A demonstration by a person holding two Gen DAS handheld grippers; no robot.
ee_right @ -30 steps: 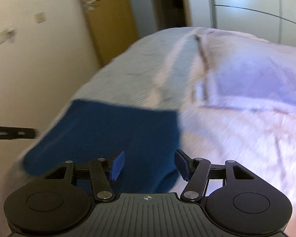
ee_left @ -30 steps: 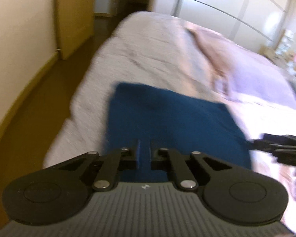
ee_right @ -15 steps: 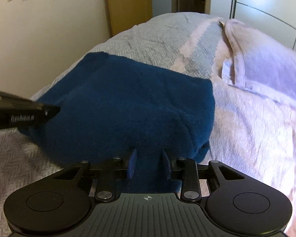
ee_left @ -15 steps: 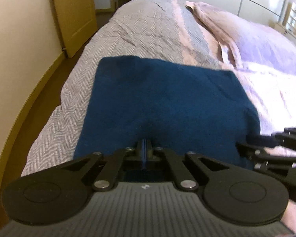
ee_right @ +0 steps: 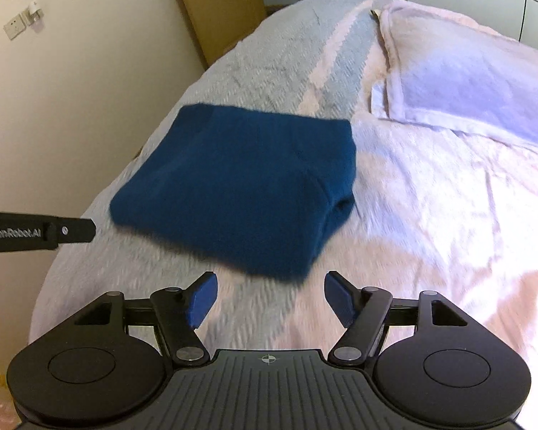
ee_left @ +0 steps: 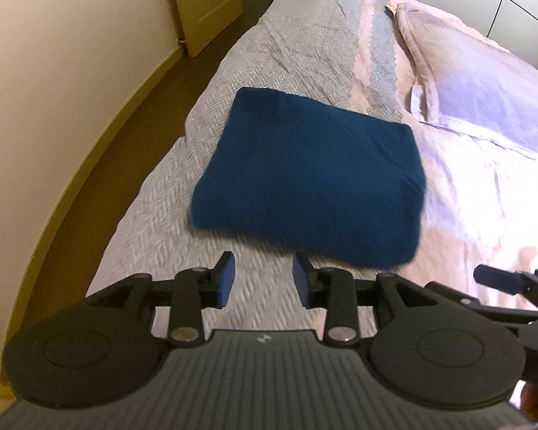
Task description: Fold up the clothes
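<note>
Dead ahead at twelve o'clock from both of my tongs lies the folded blue garment (ee_left: 308,179), a thick dark-blue bundle resting flat on the grey herringbone bedspread (ee_left: 297,50), near the bed's left edge. My left gripper (ee_left: 263,279) has just been opening; its jaws stand moderately apart with nothing between them, only bedspread showing in the gap. My right gripper (ee_right: 269,299) has just been opening too and stands wider, likewise empty. Both hang just short of the bundle's near edge, clear of the cloth.

From the left wrist view the bundle sits at twelve to one o'clock, its long axis running roughly nine to three across my line of sight. From the right wrist view it sits at eleven to twelve, with the rolled fold end at about one o'clock. I judge the two hands about equally near it, the left nearer the left corner, the right nearer the fold end. A pale pillow (ee_right: 466,71) lies well apart at two o'clock. I judge this fold finished.
</note>
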